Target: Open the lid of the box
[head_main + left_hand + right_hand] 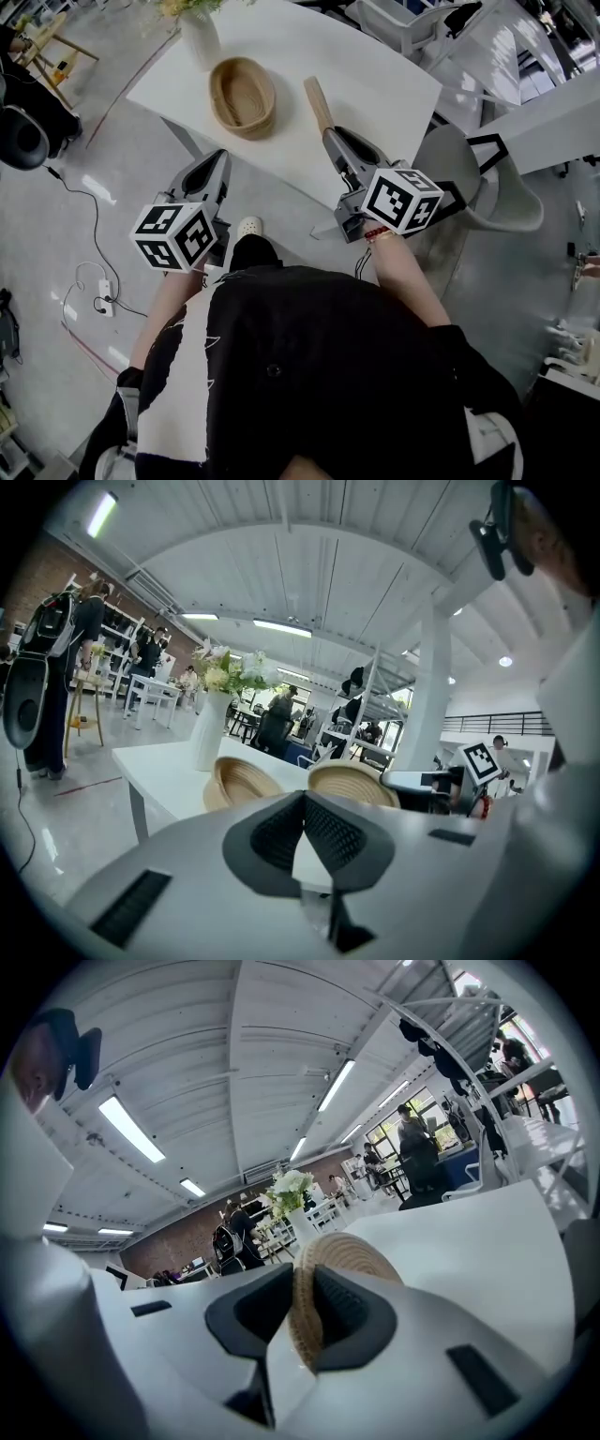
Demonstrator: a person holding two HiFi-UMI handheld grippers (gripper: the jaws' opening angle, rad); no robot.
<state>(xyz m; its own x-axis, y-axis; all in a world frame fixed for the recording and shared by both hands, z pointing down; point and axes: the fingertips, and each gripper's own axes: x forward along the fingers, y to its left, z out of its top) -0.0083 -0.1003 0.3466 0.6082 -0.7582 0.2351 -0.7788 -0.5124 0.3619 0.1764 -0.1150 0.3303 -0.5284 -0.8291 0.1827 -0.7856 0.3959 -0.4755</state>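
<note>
In the head view the woven oval box [242,97] sits open on the white tabletop [375,84] in the upper centre of the frame, its hollow inside showing. The matching woven lid [319,103] is off it and stands on edge just right of the box, apart from it, as a narrow tan strip over the tabletop; whether its far end touches the surface cannot be told. The right gripper [330,133] holds the near end of that strip. In the right gripper view its dark fingers [345,1309] are clamped on the lid's rim [305,1312], one on each face, with the round woven top rising above them. The left gripper [222,155] hangs at centre left, below the tabletop's near edge and over the grey floor [112,216]. In the left gripper view its fingers [274,832] are together at the tips with nothing between them, and beyond them the box [239,785] and the lid [352,782] appear side by side. A white vase [200,37] of flowers [230,672] stands on the tabletop just above and left of the box. A pale chair [497,192] is at the right edge, and a cable [94,220] trails across the floor at the left.
</note>
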